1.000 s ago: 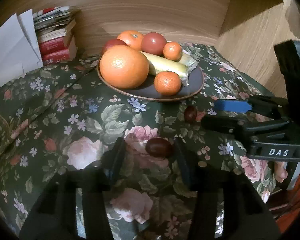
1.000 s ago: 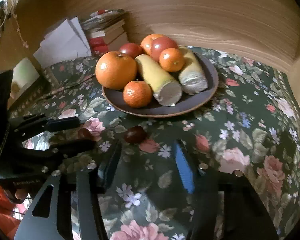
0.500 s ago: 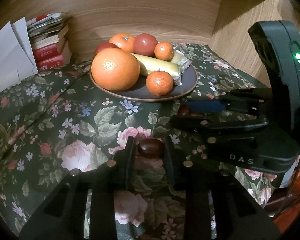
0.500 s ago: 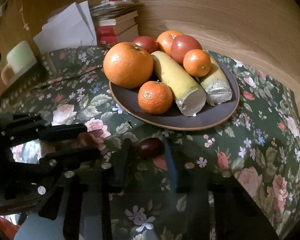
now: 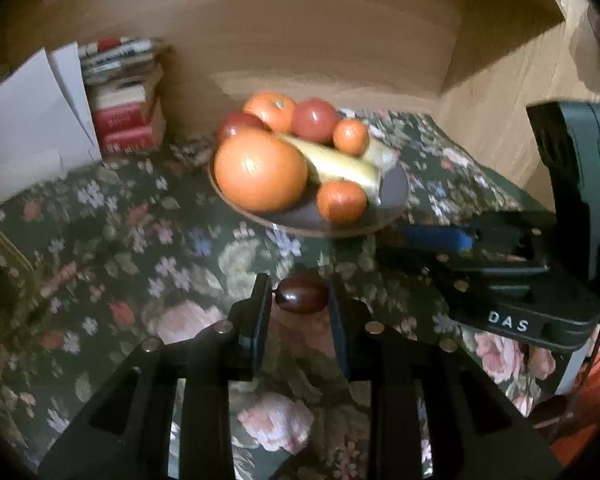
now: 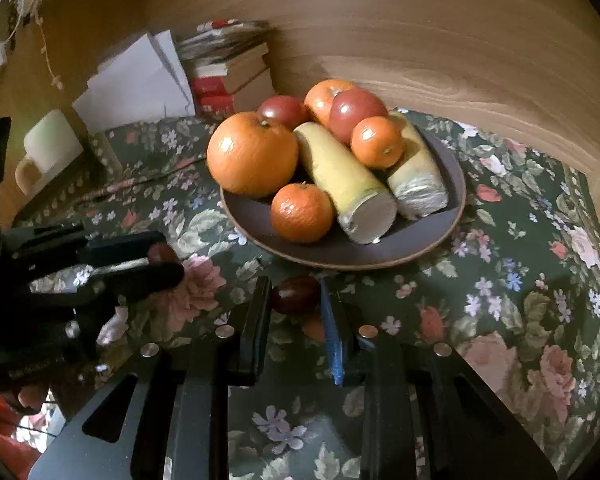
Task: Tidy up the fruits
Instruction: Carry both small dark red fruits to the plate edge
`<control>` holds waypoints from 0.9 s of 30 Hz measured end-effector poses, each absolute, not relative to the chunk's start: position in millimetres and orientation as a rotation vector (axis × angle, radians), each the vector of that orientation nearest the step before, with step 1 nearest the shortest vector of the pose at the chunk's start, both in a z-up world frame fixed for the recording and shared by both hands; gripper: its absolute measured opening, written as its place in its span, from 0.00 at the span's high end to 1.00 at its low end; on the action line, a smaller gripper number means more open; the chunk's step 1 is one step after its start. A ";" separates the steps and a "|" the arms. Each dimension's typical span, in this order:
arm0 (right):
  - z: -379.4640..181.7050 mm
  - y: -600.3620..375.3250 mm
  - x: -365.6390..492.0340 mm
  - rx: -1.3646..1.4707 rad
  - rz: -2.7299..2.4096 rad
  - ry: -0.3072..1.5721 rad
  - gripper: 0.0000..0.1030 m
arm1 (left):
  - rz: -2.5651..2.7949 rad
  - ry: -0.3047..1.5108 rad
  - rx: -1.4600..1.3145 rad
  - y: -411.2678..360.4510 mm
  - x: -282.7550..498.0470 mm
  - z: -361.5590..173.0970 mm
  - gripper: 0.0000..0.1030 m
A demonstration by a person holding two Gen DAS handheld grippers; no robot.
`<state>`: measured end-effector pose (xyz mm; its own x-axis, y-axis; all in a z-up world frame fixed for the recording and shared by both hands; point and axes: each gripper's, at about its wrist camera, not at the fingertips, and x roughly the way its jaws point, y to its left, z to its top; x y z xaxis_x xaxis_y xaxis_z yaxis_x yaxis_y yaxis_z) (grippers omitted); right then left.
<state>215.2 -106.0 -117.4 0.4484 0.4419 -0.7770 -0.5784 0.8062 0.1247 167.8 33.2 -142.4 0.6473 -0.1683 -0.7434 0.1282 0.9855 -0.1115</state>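
Observation:
A dark plate on the floral cloth holds a big orange, two small mandarins, red fruits and two pale yellow cut pieces. My left gripper is shut on a small dark red-brown fruit and holds it a little above the cloth, in front of the plate. My right gripper is shut on a second dark red-brown fruit, just in front of the plate's near rim. The left gripper shows at the left of the right wrist view, its fruit between the fingers.
A stack of books and white papers stand at the back left, with a pale mug further left. Wooden walls close the back and right. The right gripper's body fills the right side of the left wrist view.
Both grippers closed from open onto the two small dark fruits. The left one has lifted its fruit off the cloth; the right one has moved closer to the plate.

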 end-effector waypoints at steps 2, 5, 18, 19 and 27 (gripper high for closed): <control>-113.7 -109.1 216.2 -0.159 0.627 0.899 0.78 | -0.163 0.834 -0.057 34.4 171.6 -136.4 0.73; -106.5 -116.2 218.8 -0.143 0.617 0.884 0.78 | -0.160 0.817 -0.067 34.0 178.3 -130.2 0.73; -92.7 -134.7 245.2 -0.115 0.570 0.836 0.78 | -0.187 0.812 -0.070 25.2 214.7 -129.6 0.73; -94.4 -135.6 248.1 -0.110 0.568 0.841 0.78 | -0.188 0.819 -0.072 24.5 216.9 -132.2 0.73; -110.0 -140.6 264.7 -0.093 0.571 0.891 0.78 | -0.182 0.821 -0.043 18.5 218.4 -137.4 0.73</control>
